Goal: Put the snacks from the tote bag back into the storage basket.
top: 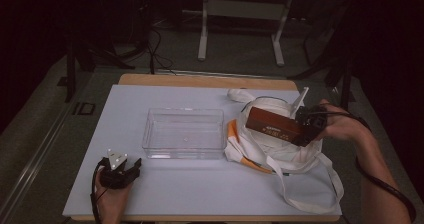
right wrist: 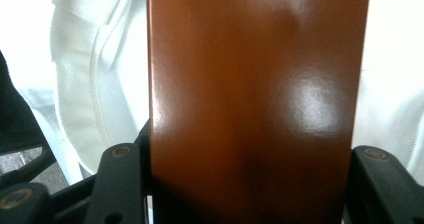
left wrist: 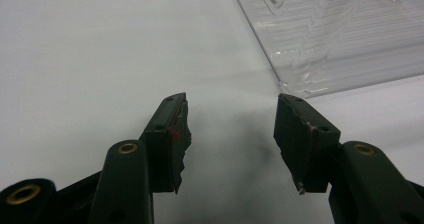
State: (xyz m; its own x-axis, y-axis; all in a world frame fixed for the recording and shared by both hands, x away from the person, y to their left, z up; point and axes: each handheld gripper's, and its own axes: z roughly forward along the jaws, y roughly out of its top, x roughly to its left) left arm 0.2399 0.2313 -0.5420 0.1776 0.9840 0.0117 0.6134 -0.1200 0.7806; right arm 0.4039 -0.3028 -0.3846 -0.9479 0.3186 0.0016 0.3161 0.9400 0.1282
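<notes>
Right tool [top: 300, 126] clamps brown box [top: 272, 125] end, over white bag [top: 280, 151].

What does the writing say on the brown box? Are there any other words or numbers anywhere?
Brown box, held in the right gripper above the white bag: a pale line of print runs along its side, too small and blurred to read.
Clear plastic bin: no text to be seen.
White table cover: no text to be seen.
</notes>
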